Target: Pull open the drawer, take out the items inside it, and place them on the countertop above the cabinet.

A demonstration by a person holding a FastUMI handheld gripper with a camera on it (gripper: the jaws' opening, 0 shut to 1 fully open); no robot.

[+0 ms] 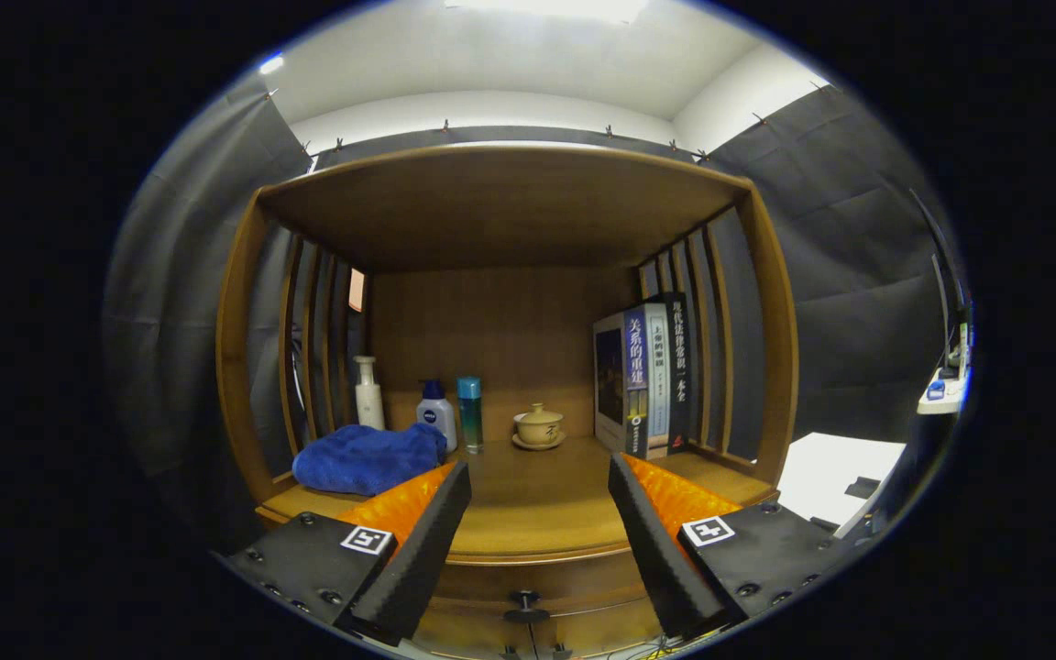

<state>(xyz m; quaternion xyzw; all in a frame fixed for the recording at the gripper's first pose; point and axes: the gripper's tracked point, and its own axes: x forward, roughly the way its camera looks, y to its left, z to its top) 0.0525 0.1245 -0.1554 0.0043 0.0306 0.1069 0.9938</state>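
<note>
Gripper (pixel 539 486) fingers spread wide, nothing between them, held off the front of the wooden cabinet (pixel 771 302). Drawer (pixel 528 587) shut, its small dark knob (pixel 524 600) low between the fingers. Countertop (pixel 537 500) just beyond the tips. On it, left: crumpled blue towel (pixel 365 458); behind it white pump bottle (pixel 368 392), white bottle with blue cap (pixel 437 415), teal spray can (pixel 469 412). Centre back: lidded tea cup on saucer (pixel 539 427). Right: upright books (pixel 645 380) against the slatted side.
</note>
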